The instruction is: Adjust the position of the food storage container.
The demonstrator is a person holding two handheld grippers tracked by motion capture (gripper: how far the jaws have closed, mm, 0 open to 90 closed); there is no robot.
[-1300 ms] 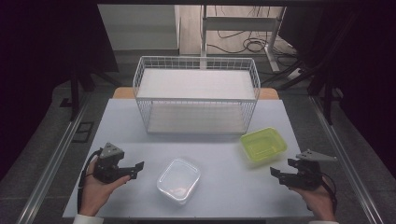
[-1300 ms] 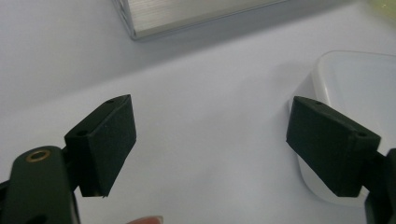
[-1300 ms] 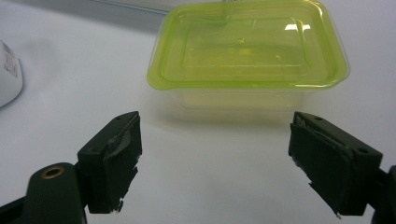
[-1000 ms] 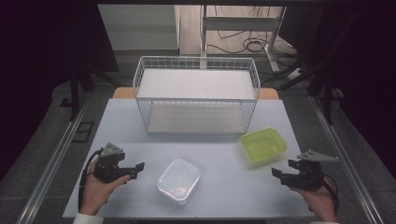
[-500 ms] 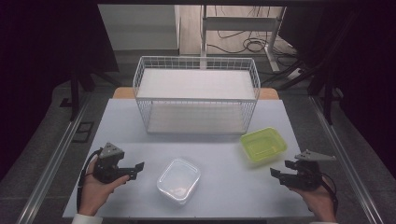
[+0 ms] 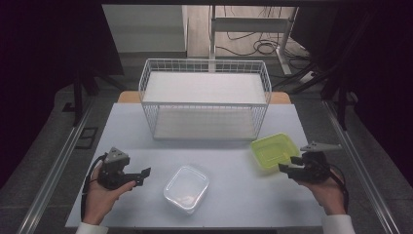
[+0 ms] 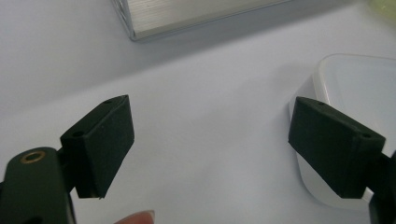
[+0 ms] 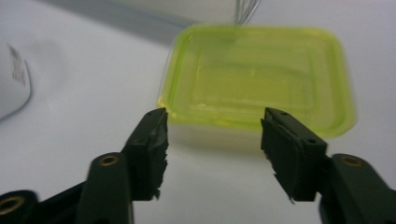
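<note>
A yellow-green lidded container [image 6: 274, 151] sits on the white table [image 6: 229, 165] at the right; it is also seen in the right gripper view [image 8: 261, 74]. My right gripper [image 6: 286, 168] hovers just short of its near edge. Its jaws [image 8: 212, 140] have just been closing, stand part open, and have nothing between them. A clear lidded container [image 6: 186, 189] lies at the front centre. My left gripper [image 6: 142, 175] rests to its left, jaws wide open and empty [image 7: 210, 140], with the clear container [image 7: 359, 88] by the right jaw.
A white wire basket [image 6: 204, 100] stands at the back centre of the table, and its base [image 7: 187, 14] shows in the left gripper view. The clear container's edge [image 8: 11, 88] lies far left in the right gripper view. Bare tabletop separates the two containers.
My right gripper has risen a little and edged toward the yellow-green container. The left hand has kept still. Both containers stay where they were.
</note>
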